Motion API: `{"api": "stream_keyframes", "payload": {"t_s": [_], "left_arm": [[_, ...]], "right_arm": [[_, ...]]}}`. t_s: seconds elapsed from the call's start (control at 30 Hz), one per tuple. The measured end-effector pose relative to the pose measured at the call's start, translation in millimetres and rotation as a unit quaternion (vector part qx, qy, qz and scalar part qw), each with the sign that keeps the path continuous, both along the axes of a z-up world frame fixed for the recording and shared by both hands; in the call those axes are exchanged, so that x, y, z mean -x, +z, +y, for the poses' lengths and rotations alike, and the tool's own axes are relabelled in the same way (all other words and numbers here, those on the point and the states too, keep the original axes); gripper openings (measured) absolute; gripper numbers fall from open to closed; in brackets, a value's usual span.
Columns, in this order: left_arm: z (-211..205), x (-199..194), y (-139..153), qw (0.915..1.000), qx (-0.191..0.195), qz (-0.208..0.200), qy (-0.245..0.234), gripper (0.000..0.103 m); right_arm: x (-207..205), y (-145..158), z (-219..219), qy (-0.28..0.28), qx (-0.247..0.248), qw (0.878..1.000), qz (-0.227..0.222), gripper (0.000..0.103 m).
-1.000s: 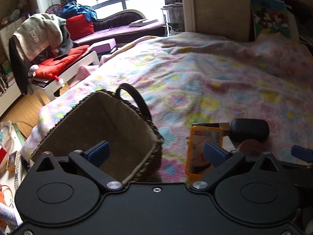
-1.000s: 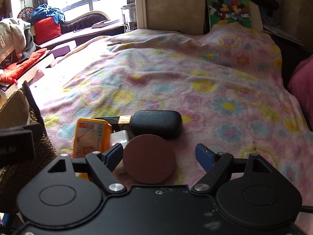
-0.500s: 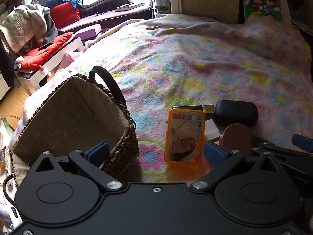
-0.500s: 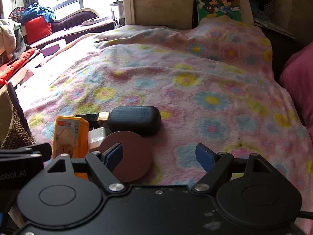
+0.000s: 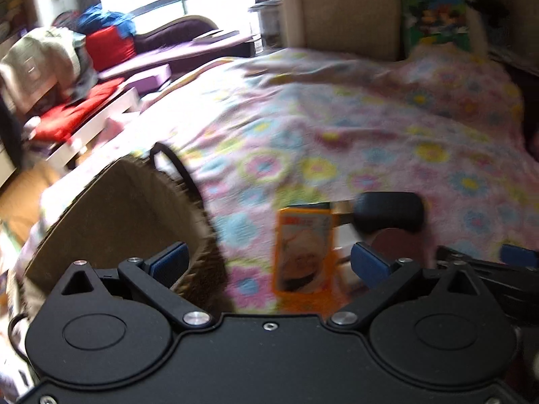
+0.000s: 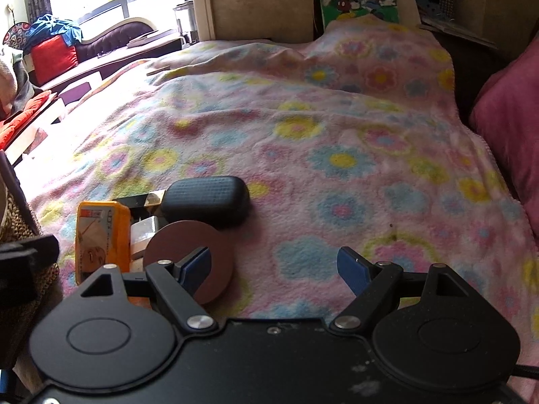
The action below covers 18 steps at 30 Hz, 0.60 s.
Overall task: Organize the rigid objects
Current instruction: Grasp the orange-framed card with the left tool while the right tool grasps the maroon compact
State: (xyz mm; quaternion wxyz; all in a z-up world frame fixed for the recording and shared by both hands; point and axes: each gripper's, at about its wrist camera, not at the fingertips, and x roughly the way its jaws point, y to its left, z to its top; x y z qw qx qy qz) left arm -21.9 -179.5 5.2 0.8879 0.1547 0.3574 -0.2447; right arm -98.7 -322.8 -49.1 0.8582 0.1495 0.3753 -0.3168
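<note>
Approach step — both the left hand-held gripper point(image 5: 267, 261) and right hand-held gripper point(image 6: 274, 264) released and empty, the orange box point(image 6: 102, 239), black case point(image 6: 207, 200) and brown disc point(image 6: 188, 262) clustered at the bed's point(image 6: 337, 155) near edge beside the woven basket point(image 5: 111, 215) — next, closing on one item

Left wrist view is motion-blurred; orange box point(image 5: 305, 252) print unreadable.

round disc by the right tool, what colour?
Reddish-brown disc, plain, clearest in the right wrist view.

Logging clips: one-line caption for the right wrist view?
Open right gripper over floral blanket, nearing brown disc, orange box and black case.
</note>
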Motion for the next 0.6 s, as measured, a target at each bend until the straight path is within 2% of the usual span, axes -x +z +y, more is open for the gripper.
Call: {"api": "stream_keyframes", "payload": {"t_s": [0.13,0.23,0.37,0.47,0.5,0.6], "left_arm": [[-15,9,-7,0.9984,-0.015,0.017,-0.052,0.099],[-20,5,-13,0.9964,-0.019,0.047,-0.068,0.098],[-16,-19,-26,0.9944,-0.019,0.099,-0.031,0.098],[-7,-46,-36,0.9902,-0.011,0.138,0.017,0.097],[-6,-51,-36,0.9904,-0.01,0.136,0.021,0.093],[-10,-58,-29,0.9941,-0.018,0.105,0.023,0.09]], "right_arm": [[2,0,-7,-0.005,0.001,1.0,0.001,0.082],[3,-2,-11,-0.008,0.003,1.0,0.006,0.082],[5,-6,-15,-0.007,-0.006,1.0,0.01,0.082],[5,-7,-13,-0.005,-0.012,1.0,0.011,0.082],[5,-8,-11,0.0,-0.016,1.0,0.01,0.082],[1,-11,-5,0.017,-0.028,0.999,0.009,0.082]]}}
